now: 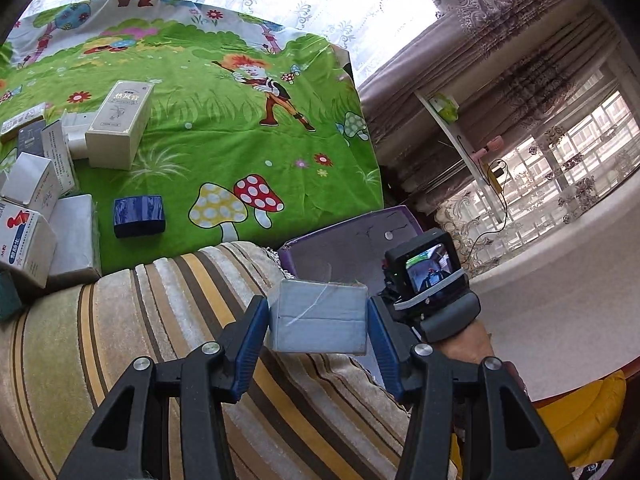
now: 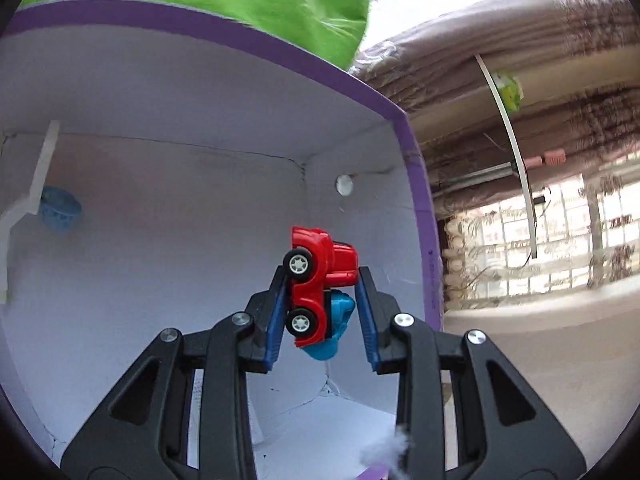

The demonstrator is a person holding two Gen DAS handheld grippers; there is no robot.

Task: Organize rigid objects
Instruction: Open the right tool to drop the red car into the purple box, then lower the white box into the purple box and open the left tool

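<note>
My left gripper (image 1: pixel 318 322) clamps a grey taped box (image 1: pixel 318 320) between both pads, above the striped sofa cover (image 1: pixel 160 320) just before the purple-rimmed box (image 1: pixel 340 252). My right gripper (image 2: pixel 322 300) hangs inside that purple-rimmed box (image 2: pixel 240 36), jaws parted; the red toy car (image 2: pixel 316 280) sits between them, touching the left pad, clear of the right. A blue basket (image 2: pixel 60 208) lies at the box's far left. Beyond the box, cartons (image 1: pixel 120 124) and a dark blue case (image 1: pixel 139 216) crowd the green cartoon sheet (image 1: pixel 240 140).
</note>
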